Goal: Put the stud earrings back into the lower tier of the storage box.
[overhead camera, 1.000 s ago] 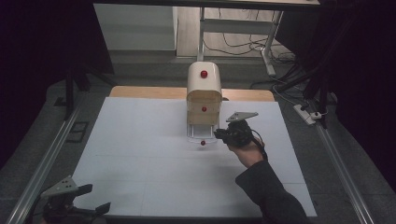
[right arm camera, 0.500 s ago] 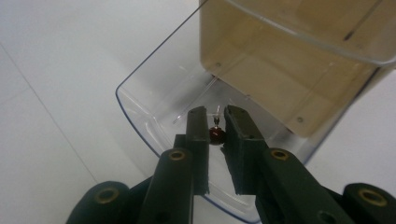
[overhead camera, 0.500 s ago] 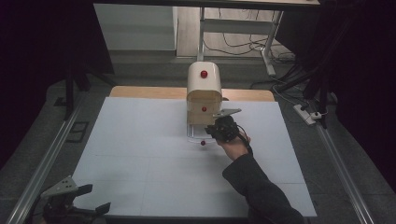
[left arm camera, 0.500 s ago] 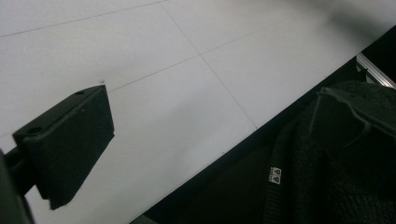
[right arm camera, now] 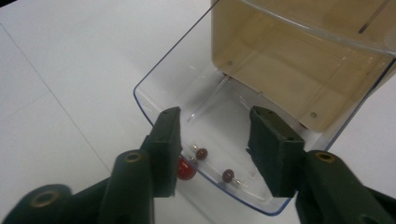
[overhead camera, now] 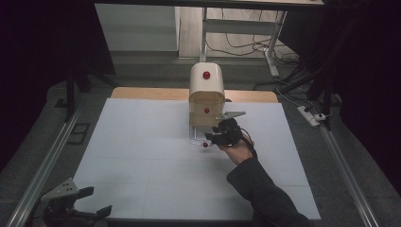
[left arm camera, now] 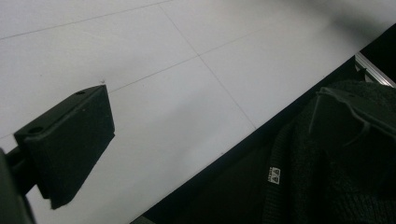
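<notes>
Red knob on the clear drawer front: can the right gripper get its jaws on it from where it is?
Probably yes. The right gripper has just been opening, and its jaws stand apart over the pulled-out clear drawer. The red knob sits beside the left jaw, outside the gap, with nothing blocking; a small sideways shift should do.

No legible text, numbers or brands anywhere. Small white tag on dark knit sleeve bears two tiny marks, unreadable.

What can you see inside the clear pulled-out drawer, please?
Inside the clear drawer lie two small dark red beads on metal pins. The right tool, open, straddles its front wall; its pads hide parts of the floor.
</notes>
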{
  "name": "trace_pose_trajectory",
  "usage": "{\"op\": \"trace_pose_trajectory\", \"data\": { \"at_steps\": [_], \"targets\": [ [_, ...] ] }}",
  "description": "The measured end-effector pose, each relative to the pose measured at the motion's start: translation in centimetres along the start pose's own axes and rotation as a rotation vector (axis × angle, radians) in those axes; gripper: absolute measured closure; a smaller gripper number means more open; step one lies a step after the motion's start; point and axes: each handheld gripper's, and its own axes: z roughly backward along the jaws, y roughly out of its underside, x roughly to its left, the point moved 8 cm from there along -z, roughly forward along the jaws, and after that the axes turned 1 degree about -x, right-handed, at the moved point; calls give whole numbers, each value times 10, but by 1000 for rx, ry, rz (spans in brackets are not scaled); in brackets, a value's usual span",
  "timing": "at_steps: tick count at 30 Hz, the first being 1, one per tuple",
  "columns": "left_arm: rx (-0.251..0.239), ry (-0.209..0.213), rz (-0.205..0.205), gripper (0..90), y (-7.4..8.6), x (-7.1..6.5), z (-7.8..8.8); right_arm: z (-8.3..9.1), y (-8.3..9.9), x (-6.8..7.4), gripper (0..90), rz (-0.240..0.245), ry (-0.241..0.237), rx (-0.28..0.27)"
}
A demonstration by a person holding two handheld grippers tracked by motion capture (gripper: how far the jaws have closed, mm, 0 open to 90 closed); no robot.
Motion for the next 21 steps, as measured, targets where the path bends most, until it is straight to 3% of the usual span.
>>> {"op": "trace_pose_trajectory", "data": {
  "at_steps": [6, 17, 21],
  "targets": [
    [-2, 1, -3, 5, 0, 0, 0, 6, 2, 3, 403, 20, 6, 7],
    [-9, 5, -8, 1, 0, -1, 1, 15, 7, 6, 230, -54, -47, -2],
    [-16, -4, -17, 1, -1, -2, 1, 17, 11, 9, 179, -50, -51, 15]
  ]
}}
